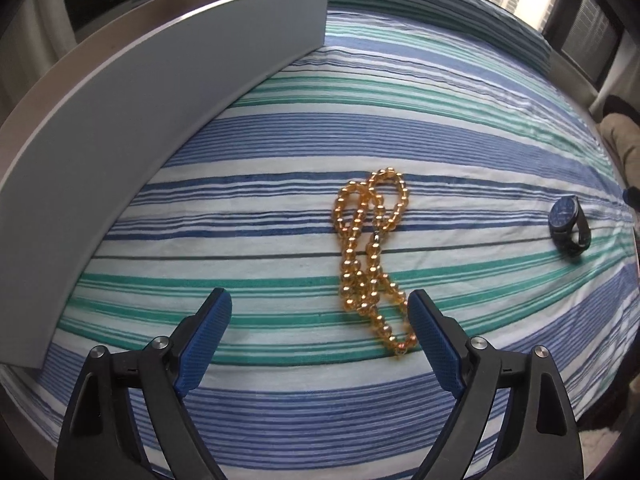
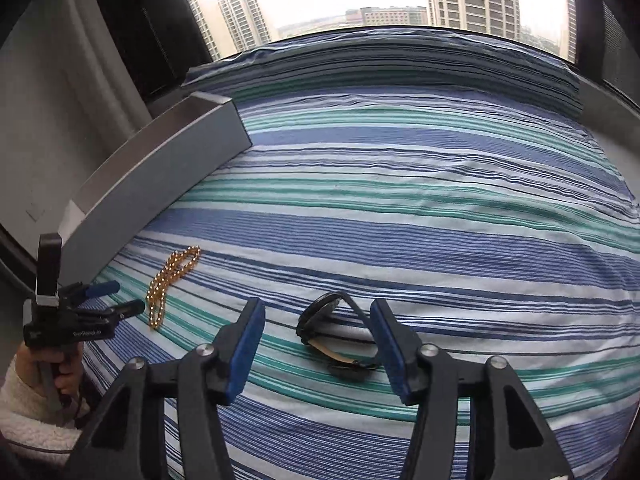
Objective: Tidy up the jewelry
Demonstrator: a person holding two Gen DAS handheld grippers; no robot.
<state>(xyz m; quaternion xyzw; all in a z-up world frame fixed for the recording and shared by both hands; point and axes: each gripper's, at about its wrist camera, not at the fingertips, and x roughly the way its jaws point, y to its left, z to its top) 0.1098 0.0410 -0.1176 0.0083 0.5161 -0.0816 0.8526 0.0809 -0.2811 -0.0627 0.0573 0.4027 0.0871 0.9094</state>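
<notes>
A string of amber beads lies coiled on the striped bedsheet, just ahead of my open left gripper, nearer its right finger. The beads also show in the right wrist view, beside the left gripper. A dark wristwatch lies on the sheet to the far right. In the right wrist view the watch lies on its side between the fingers of my open right gripper. A grey open box stands at the left; it shows too in the right wrist view.
The blue, green and white striped sheet covers the whole bed. A window with tower blocks lies beyond the far edge. A dark frame and wall run along the left side. Something beige lies off the bed's right edge.
</notes>
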